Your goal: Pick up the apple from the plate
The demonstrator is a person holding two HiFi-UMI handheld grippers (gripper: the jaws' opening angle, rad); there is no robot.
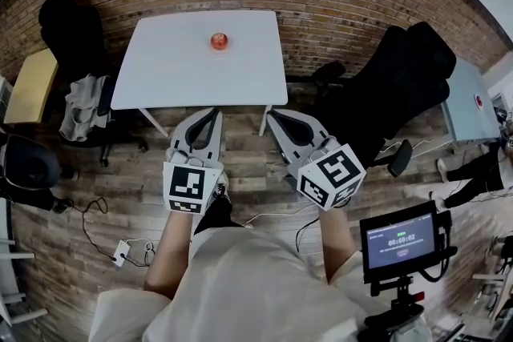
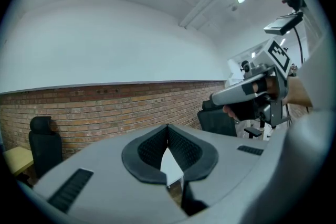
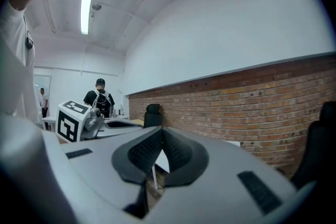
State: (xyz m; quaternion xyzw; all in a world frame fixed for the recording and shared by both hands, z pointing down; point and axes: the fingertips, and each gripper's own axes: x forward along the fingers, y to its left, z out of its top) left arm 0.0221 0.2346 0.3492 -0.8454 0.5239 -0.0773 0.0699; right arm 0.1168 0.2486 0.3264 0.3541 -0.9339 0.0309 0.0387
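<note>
The apple (image 1: 220, 41) sits on the white table (image 1: 168, 76), toward the table's far edge and about midway along its width; a plate under it cannot be told apart from the white top. Both tools are short of the table, over the wooden floor (image 1: 240, 166) at its near edge. The left gripper (image 1: 210, 114) has its jaws pressed tip to tip with nothing between them, and the right gripper (image 1: 273, 116) is likewise closed and empty. The step in hand looks like the approach. As I judge it, 1 gripper should go forward over the table's near edge, open wider than the fruit before arriving, come in level, and close around the apple's middle rather than its top — a round, smooth fruit may roll away from a lopsided pinch. Counted: 1 apple, 1 table, 2 grippers, and 1 lit screen (image 1: 401, 240) well off the table's near right corner.
</note>
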